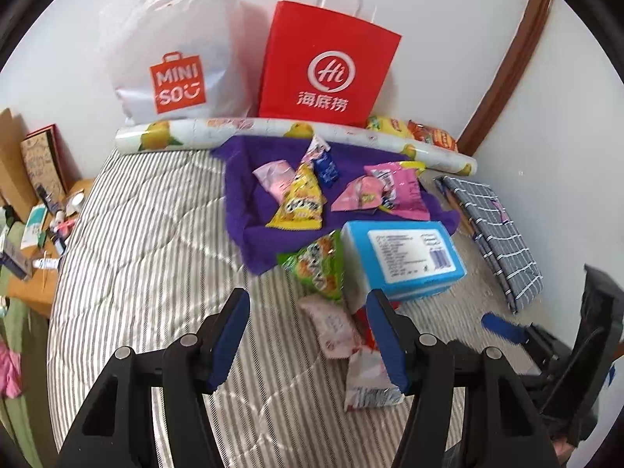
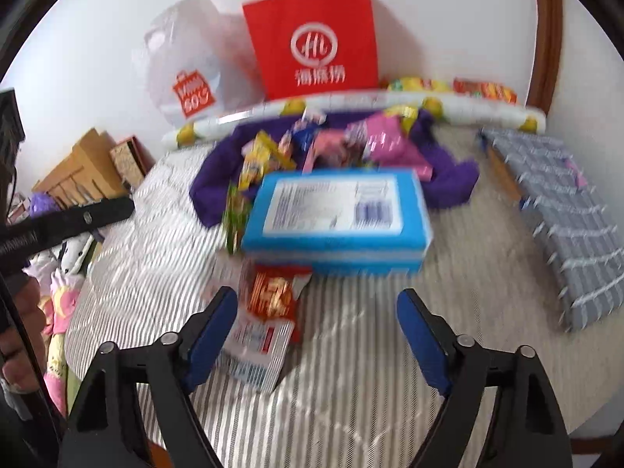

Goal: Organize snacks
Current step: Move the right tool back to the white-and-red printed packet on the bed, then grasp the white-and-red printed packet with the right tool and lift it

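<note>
The scene is a bed [image 1: 136, 234] with a grey and white striped cover, and the snacks lie spread on it. A purple cloth [image 1: 241, 195] lies near the far end, and on it are a yellow snack bag [image 1: 300, 202], a pink snack bag [image 1: 405, 191], a pale pink packet [image 1: 273, 175] and a small blue packet [image 1: 325, 165]. A blue box [image 1: 409, 255] lies on the cover at the near edge of the cloth, and a green snack bag [image 1: 318, 265] leans against its left side. In front of the box lie a red and white snack packet [image 2: 269, 312] and a white packet [image 1: 333, 325]. The left gripper [image 1: 308, 335] hangs above these packets with its jaws open, and nothing is between them. The right gripper [image 2: 318, 331] is also above the bed; its jaws are wide apart and empty, and the red and white packet lies just beside its left finger. Behind the cloth lies a long roll with a lemon print [image 1: 273, 130], and behind it stand a red paper bag [image 1: 327, 66] and a white plastic bag [image 1: 175, 50] against the wall. A grey checked cloth [image 1: 495, 230] lies at the right side of the bed.
</note>
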`<state>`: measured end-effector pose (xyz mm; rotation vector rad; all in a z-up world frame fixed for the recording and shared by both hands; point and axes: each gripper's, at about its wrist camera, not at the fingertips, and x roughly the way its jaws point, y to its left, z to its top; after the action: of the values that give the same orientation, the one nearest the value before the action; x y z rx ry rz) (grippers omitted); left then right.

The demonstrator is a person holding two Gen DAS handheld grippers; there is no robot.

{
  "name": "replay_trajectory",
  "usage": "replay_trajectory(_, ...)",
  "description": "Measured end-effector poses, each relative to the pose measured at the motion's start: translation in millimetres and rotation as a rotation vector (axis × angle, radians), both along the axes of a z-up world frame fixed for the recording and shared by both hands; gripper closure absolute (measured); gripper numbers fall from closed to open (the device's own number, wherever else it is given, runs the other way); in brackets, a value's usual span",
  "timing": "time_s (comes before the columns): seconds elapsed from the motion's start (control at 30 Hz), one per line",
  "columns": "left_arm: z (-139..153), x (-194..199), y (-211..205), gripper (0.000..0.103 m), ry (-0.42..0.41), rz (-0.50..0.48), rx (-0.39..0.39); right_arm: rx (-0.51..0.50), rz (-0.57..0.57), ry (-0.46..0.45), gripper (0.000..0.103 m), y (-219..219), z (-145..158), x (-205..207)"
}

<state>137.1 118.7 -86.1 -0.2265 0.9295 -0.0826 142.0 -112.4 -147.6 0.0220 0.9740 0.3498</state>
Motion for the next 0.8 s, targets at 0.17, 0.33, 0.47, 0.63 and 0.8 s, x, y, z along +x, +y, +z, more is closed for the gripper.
replay_trajectory(0.17, -14.7, -9.1, 11.3, 0.043, 0.022, 0.018, -0.013, 0.024, 0.021, 0.077, 0.026, 14.3, -24.9, -10.6)
replay_trajectory(0.33, -31.3, -14.6, 24.4, 0.043, 0.056, 0.04, -0.024, 0.057, 0.034, 0.145, 0.026, 35.3, -51.0, -19.5)
replay_trajectory(0.47, -40.5, -19.1, 33.6, 0.043, 0.072, 0.052, -0.007, 0.069, 0.033, 0.177, 0.026, 52.6, -65.7, -20.0)
replay_trajectory(0.63, -48.2, -22.0, 44.6, 0.043, 0.089, 0.068, -0.009, 0.035, -0.048, 0.113, 0.024, 68.8, -69.6, -19.5)
replay_trajectory(0.8, -57.3, -19.1, 50.7, 0.043, 0.112, 0.084, -0.033, -0.115, -0.068, 0.031, 0.027, 90.8, -75.3, -23.1)
